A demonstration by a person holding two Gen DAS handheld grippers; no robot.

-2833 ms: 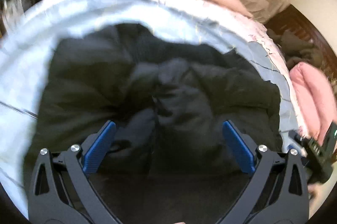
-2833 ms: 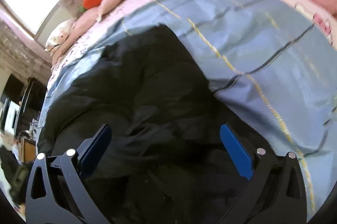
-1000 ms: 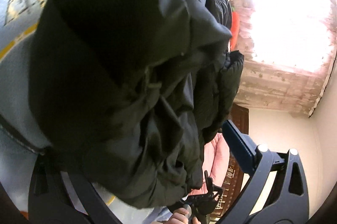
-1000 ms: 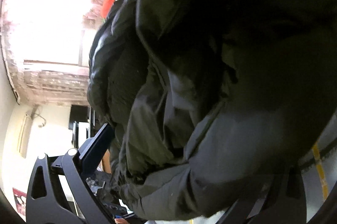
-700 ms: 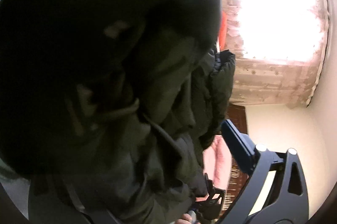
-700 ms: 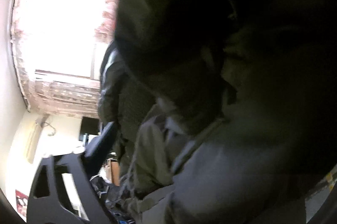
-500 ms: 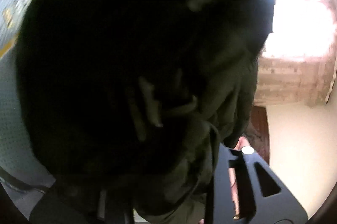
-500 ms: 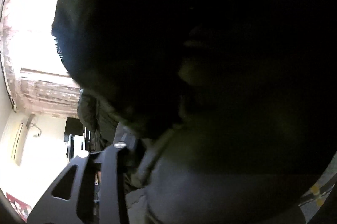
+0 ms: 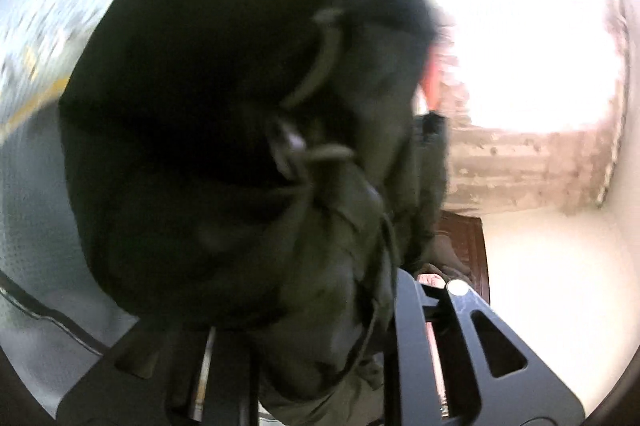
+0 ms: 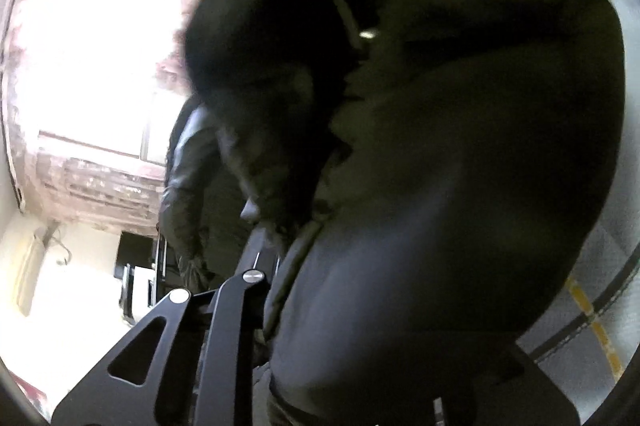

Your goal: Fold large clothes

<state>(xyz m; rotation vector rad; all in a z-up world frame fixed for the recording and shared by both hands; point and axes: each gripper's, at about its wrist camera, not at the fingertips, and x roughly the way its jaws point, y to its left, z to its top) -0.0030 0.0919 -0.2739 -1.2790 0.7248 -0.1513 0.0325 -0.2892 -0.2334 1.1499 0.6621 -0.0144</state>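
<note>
A black padded jacket (image 9: 224, 130) with drawcords fills most of the left wrist view, bunched and lifted off the bed. My left gripper (image 9: 320, 358) is shut on the jacket's fabric, its arms drawn close together at the bottom. In the right wrist view the same jacket (image 10: 440, 166) hangs in a dark mass close to the lens. My right gripper (image 10: 340, 338) is shut on the jacket too; only its left arm shows, the right one is hidden by the cloth. The fingertips are buried in fabric in both views.
A light blue bed cover (image 9: 36, 186) with a dark stripe lies under the jacket, also at the right edge of the right wrist view (image 10: 600, 306). A bright curtained window (image 10: 88, 38) and dark wooden furniture (image 9: 464, 246) stand beyond.
Both grippers went from open over the flat jacket to shut on it. The jacket is lifted off the bed and bunched in front of both cameras; in the last half second it shifted slightly.
</note>
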